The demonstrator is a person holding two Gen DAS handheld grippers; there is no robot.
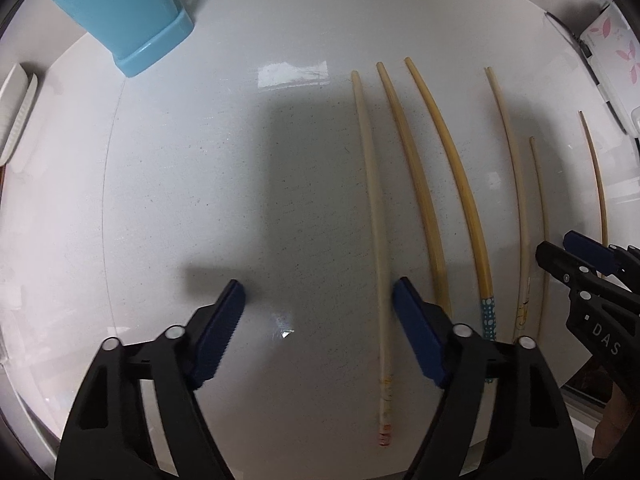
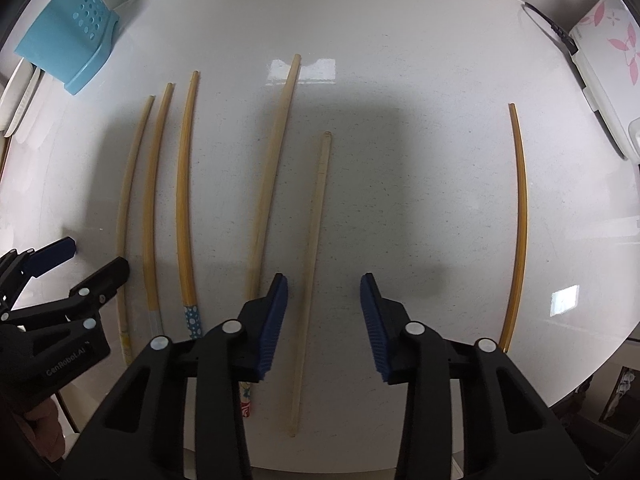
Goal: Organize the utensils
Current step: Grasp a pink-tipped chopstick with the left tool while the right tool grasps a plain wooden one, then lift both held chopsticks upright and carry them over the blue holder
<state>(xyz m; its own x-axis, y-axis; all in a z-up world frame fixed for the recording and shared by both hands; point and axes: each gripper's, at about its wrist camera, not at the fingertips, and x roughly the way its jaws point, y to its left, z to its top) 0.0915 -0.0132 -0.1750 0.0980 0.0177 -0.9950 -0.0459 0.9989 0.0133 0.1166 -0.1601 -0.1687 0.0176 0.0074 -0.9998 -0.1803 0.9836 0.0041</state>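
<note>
Left wrist view: the left gripper (image 1: 318, 292) hangs over the white table (image 1: 180, 200), jaws apart, a pale chopstick (image 1: 378, 240) lying between them, untouched. More chopsticks lie in a row to its right; the blue utensil holder (image 1: 132, 16) sits far up-left.

Right wrist view: the right gripper (image 2: 324, 292) has jaws apart too, straddling a plain chopstick (image 2: 312, 264), pads clear of it. A lone chopstick (image 2: 520, 220) lies well off right.

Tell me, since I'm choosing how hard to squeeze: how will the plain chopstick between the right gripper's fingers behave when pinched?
The plain chopstick looks thin and rigid, so probably stiff and light. Lying flat on the glossy white table, it may roll or skid sideways. The right gripper straddles it without touching.
</note>
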